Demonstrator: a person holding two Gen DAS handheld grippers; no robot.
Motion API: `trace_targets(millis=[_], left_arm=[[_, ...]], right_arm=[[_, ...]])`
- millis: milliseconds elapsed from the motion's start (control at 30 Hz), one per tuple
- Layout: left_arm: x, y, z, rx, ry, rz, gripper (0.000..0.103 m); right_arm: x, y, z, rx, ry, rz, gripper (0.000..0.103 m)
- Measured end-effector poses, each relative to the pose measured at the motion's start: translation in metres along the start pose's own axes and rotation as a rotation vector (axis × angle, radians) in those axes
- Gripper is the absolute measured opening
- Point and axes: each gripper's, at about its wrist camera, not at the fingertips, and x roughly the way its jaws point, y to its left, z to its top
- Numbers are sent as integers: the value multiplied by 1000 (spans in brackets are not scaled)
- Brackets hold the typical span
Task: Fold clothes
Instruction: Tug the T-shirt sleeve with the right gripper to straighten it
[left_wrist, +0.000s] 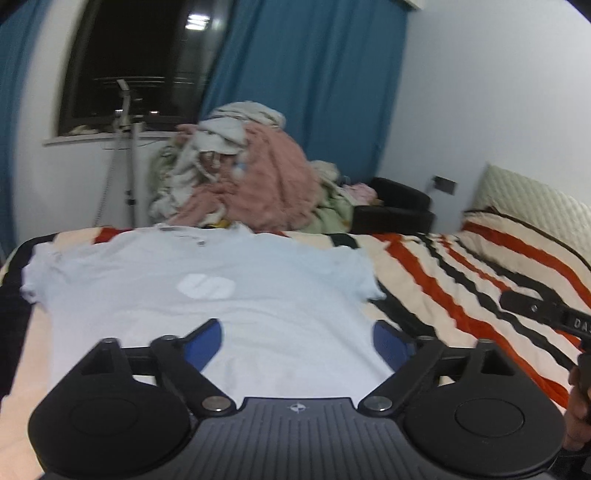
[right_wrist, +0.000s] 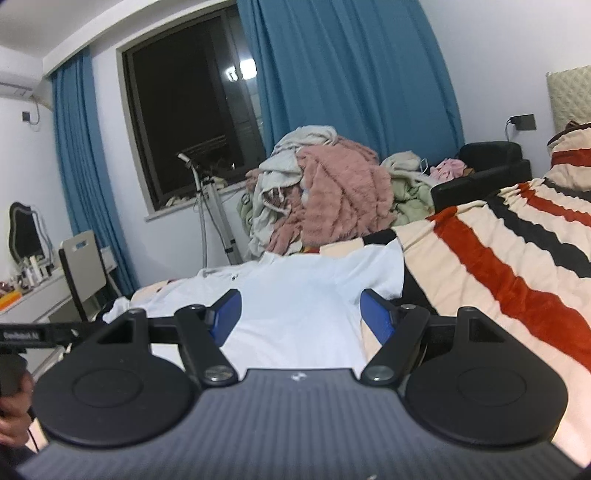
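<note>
A pale blue T-shirt with a white chest print lies spread flat on the striped bed, collar at the far edge, sleeves out to both sides. It also shows in the right wrist view. My left gripper is open and empty, its blue pads hovering over the shirt's near hem area. My right gripper is open and empty over the shirt's right side, near the right sleeve. Part of the right gripper's black body shows at the right edge of the left wrist view.
The bed has a red, black and cream striped blanket. A tall pile of clothes and pink fleece stands behind the bed. A garment steamer pole, a chair and a desk stand at left, a black armchair at right.
</note>
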Motion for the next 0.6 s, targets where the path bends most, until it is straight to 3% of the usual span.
trace_targets(millis=[100, 233, 600], left_arm=[[-5, 7, -5, -1, -8, 18, 103], [-7, 10, -9, 13, -7, 67, 103], [-5, 11, -18, 5, -10, 107, 103]], right_arm=[[5, 7, -2, -21, 16, 0, 74], [8, 14, -5, -50, 29, -3, 74], [11, 11, -7, -41, 42, -31, 74]])
